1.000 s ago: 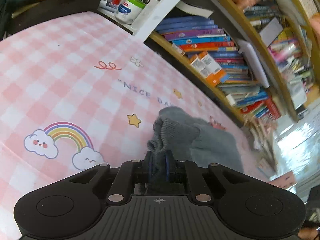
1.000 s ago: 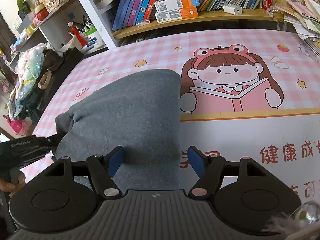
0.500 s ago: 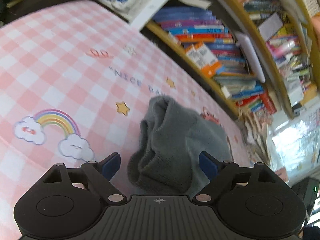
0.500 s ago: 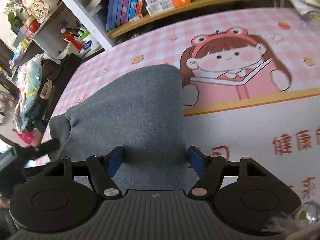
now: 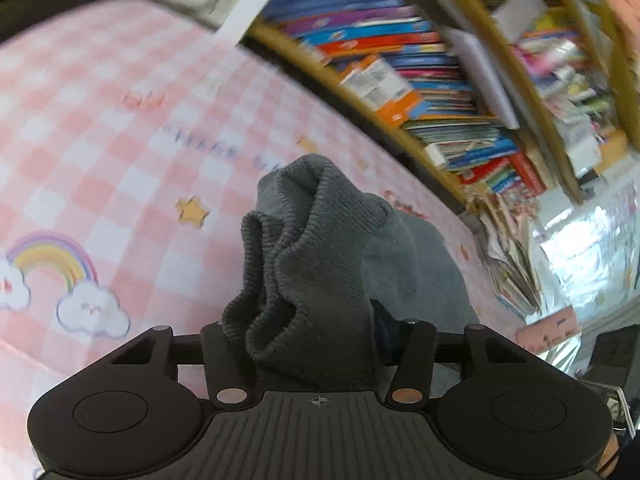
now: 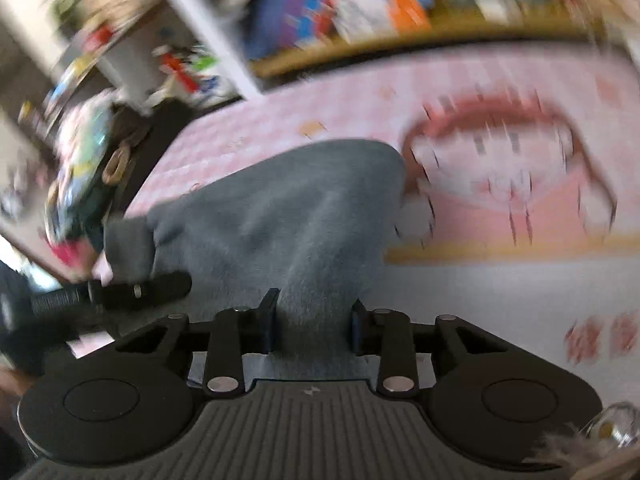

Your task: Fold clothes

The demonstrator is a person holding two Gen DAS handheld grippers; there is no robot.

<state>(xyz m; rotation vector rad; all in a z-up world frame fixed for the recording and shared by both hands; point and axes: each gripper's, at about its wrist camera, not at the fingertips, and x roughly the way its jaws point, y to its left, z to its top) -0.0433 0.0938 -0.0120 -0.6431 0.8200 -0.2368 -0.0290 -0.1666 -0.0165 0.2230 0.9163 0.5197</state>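
A grey knit garment [image 5: 320,248] lies on the pink checked table mat [image 5: 100,140]. Its ribbed cuff end is bunched up between the fingers of my left gripper [image 5: 308,340]. Those jaws are closing, and the cloth fills the gap from pad to pad. In the blurred right wrist view the grey garment [image 6: 288,208] spreads over the mat [image 6: 500,280]. My right gripper [image 6: 314,320] is closing on a raised ridge of its near edge, and both pads touch the cloth. One black finger [image 6: 160,286] of the left gripper shows at the garment's left end.
A wooden bookshelf [image 5: 400,60] packed with books runs along the far edge of the table. Stacked papers [image 5: 512,272] sit at its right end. Beyond the mat's left side are dark furniture and a colourful bag [image 6: 80,184]. A cartoon girl print [image 6: 500,168] lies right of the garment.
The left gripper let go of the cuff, opened wide over it, then narrowed around the bunched cuff. The right jaws came in from wide onto a fold. Both views now blur.
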